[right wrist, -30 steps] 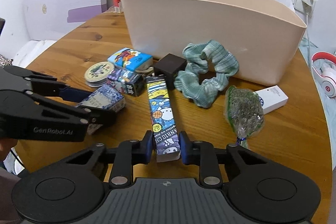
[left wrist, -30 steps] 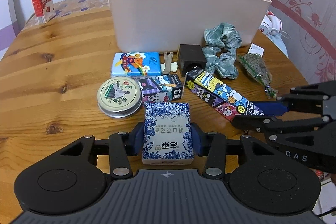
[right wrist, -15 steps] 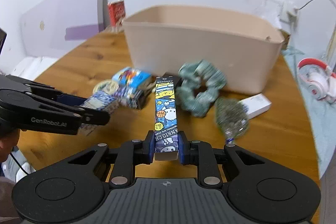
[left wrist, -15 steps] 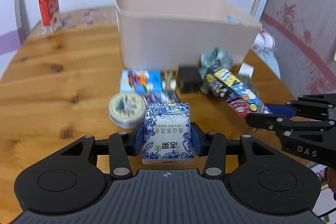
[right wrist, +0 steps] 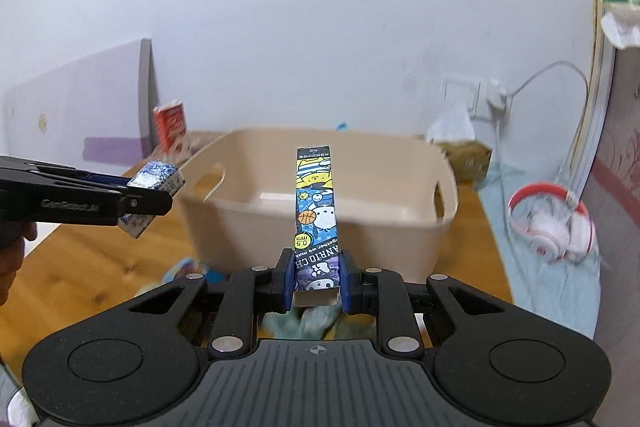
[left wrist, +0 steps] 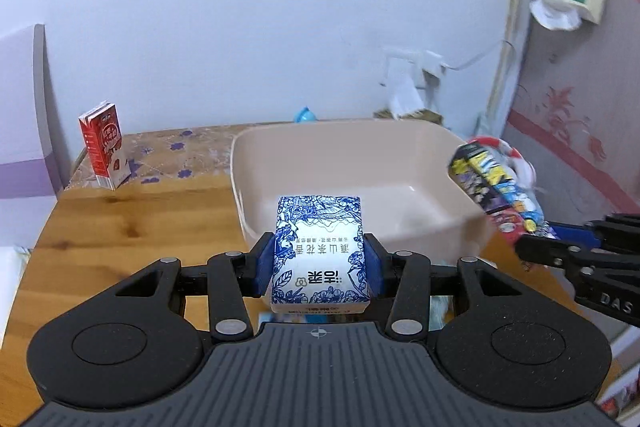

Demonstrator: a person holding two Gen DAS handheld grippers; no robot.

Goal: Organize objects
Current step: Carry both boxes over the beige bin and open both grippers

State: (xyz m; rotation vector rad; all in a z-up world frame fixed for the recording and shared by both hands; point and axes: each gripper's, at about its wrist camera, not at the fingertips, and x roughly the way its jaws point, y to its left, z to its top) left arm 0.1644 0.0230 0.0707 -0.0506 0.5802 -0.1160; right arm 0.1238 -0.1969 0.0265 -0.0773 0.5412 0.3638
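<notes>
My left gripper (left wrist: pixel 318 263) is shut on a blue-and-white floral box (left wrist: pixel 320 251) and holds it in the air just before the near rim of the beige bin (left wrist: pixel 360 163). The box also shows in the right wrist view (right wrist: pixel 154 183). My right gripper (right wrist: pixel 314 277) is shut on a long cartoon-printed pen box (right wrist: pixel 316 215), raised and pointing at the bin (right wrist: pixel 400 163). In the left wrist view the pen box (left wrist: pixel 492 187) hangs at the bin's right end. The bin's inside looks bare.
A red milk carton (left wrist: pixel 104 145) stands at the table's far left. White and red headphones (right wrist: pixel 556 223) lie on a cloth right of the table. A green scrunchie (right wrist: pixel 316 323) shows below my right gripper. A wall socket with plug (right wrist: pixel 480 99) is behind the bin.
Both grippers have lifted their boxes off the table and carried them up toward the bin. The other small items on the table have dropped out of view.
</notes>
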